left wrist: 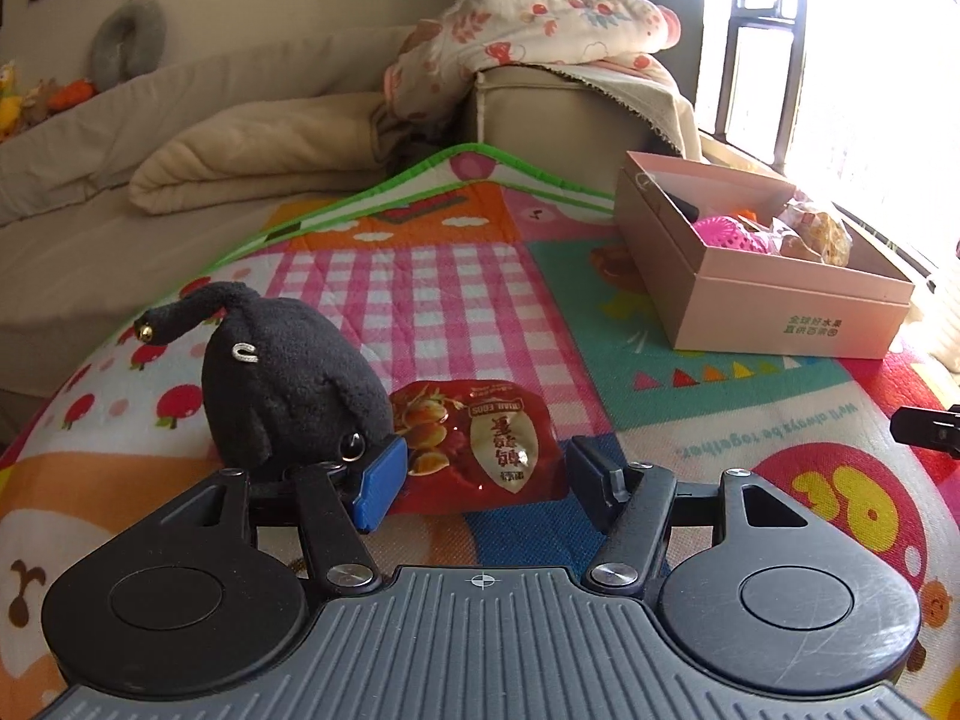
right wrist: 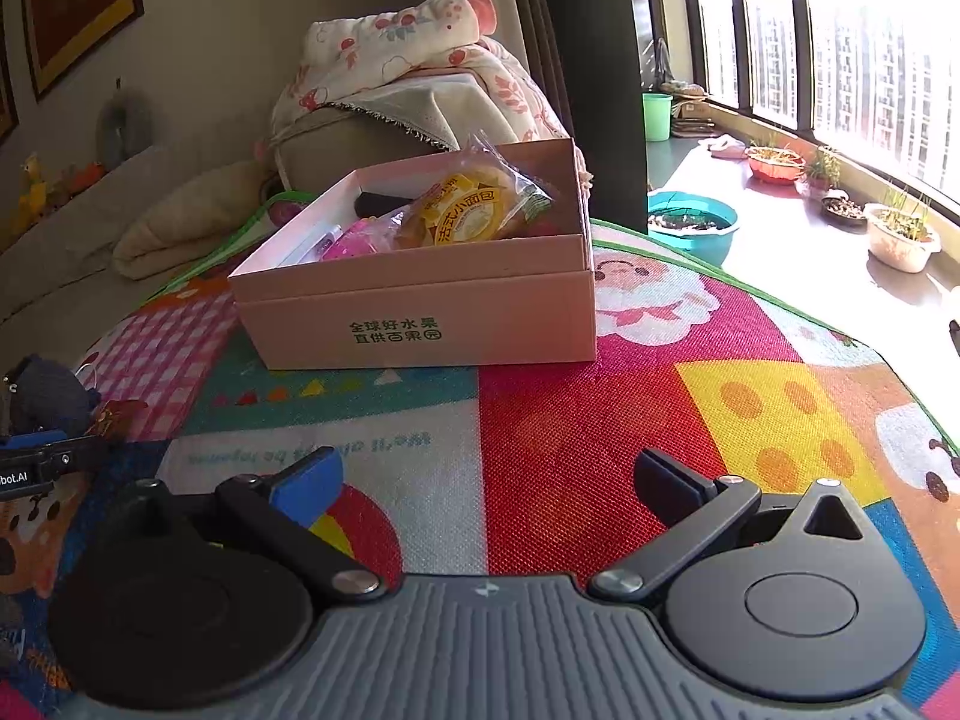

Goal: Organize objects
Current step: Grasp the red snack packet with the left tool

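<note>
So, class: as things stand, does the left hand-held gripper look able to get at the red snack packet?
Probably yes. The left hand-held gripper is open, with the red snack packet lying flat just ahead between its fingers. The black plush toy crowds its left finger, though.

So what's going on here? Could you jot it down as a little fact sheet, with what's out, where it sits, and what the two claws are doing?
surface: colourful play mat
container: open pink box on the mat
in box: wrapped bread, pink ball, other items unclear
loose items: black plush toy, red snack packet, side by side on the mat
left gripper: open, packet between its fingers, not clamped
right gripper: open, empty, facing the box
</note>
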Available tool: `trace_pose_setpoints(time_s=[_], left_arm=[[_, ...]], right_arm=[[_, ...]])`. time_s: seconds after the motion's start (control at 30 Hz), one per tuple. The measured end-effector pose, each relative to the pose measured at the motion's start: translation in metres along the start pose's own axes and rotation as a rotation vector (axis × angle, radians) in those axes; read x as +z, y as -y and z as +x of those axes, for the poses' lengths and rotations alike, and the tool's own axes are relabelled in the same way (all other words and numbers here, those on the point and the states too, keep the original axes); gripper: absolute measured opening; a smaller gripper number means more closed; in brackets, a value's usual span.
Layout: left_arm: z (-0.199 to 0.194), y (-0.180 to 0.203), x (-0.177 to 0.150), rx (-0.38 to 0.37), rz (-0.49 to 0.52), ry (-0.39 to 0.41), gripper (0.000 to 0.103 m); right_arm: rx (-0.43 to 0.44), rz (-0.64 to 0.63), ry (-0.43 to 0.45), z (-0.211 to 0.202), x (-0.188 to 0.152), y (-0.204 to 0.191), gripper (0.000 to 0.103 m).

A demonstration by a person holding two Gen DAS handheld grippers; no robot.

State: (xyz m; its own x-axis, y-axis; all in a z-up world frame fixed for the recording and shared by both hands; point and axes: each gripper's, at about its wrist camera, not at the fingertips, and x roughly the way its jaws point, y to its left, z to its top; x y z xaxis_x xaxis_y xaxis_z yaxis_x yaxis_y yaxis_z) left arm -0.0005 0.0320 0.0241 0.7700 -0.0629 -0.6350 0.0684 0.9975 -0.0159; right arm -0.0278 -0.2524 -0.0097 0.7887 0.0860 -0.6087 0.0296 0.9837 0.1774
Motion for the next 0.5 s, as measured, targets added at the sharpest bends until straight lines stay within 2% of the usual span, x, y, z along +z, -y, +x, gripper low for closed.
trace_pose_setpoints(time_s=[0.17,0.3,0.4,0.43,0.5], left_arm=[[0.013,-0.011,0.005,-0.025,-0.053,-0.009,0.074],[0.017,-0.019,0.004,-0.01,-0.078,-0.001,0.075],[0.025,-0.026,0.004,-0.013,-0.112,-0.014,0.084],[0.028,-0.029,0.004,-0.02,-0.134,-0.032,0.083],[0.029,-0.03,0.004,-0.008,-0.139,-0.017,0.08]], right_arm=[[0.0,0.0,-0.002,0.0,0.0,0.0,0.103],[0.003,-0.005,-0.01,0.001,0.0,-0.001,0.103],[0.003,-0.011,-0.015,0.002,0.0,-0.002,0.103],[0.003,-0.013,-0.014,0.002,0.0,-0.002,0.103],[0.004,-0.016,-0.015,0.002,0.0,-0.003,0.103]])
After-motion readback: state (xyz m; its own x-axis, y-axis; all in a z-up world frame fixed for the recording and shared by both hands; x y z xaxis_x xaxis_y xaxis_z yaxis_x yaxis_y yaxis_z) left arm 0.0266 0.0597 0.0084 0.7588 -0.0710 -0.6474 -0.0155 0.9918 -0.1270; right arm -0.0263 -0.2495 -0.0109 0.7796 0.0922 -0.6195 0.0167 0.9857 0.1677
